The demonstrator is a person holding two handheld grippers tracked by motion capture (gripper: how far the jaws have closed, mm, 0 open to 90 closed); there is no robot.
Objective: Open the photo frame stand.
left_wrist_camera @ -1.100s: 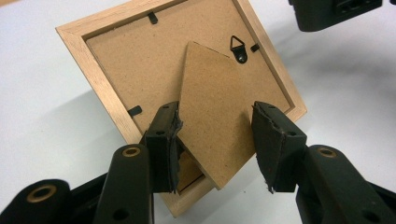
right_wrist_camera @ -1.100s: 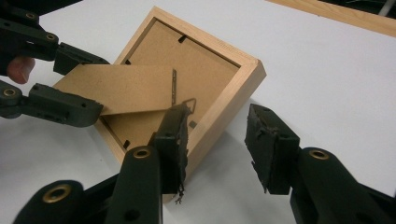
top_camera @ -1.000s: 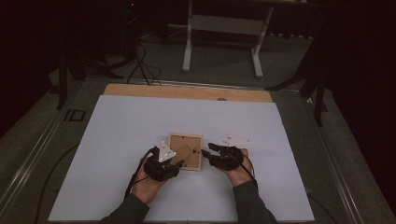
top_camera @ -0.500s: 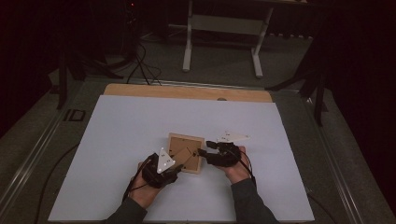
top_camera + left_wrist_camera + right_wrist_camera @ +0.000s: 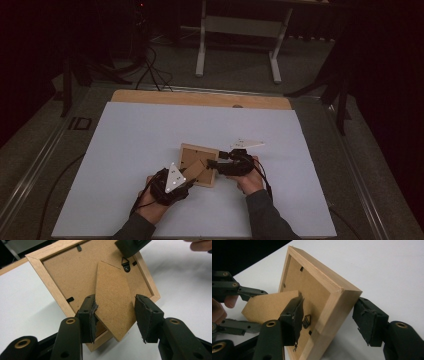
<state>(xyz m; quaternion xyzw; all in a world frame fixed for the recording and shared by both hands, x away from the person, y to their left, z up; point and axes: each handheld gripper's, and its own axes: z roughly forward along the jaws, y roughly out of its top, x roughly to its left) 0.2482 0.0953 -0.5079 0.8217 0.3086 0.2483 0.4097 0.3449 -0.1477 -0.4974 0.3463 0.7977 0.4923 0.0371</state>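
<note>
The picture frame (image 5: 75, 275) shows only its back; its front face is hidden. In the left gripper view, the easel stand (image 5: 113, 307) covers part of the backing board, and the top edge cuts off the right gripper.

White table sheet (image 5: 150, 135), wooden edge (image 5: 200, 98), metal stand (image 5: 239, 25), perhaps cables (image 5: 150, 70) behind

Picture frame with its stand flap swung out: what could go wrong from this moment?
The right gripper has just been opening; its jaws straddle the picture frame corner without pressing, so the tilted frame may drop flat. The left gripper brackets the stand flap with a gap on one side; the flap could slip out, or bend at its hinge if pulled.
</note>
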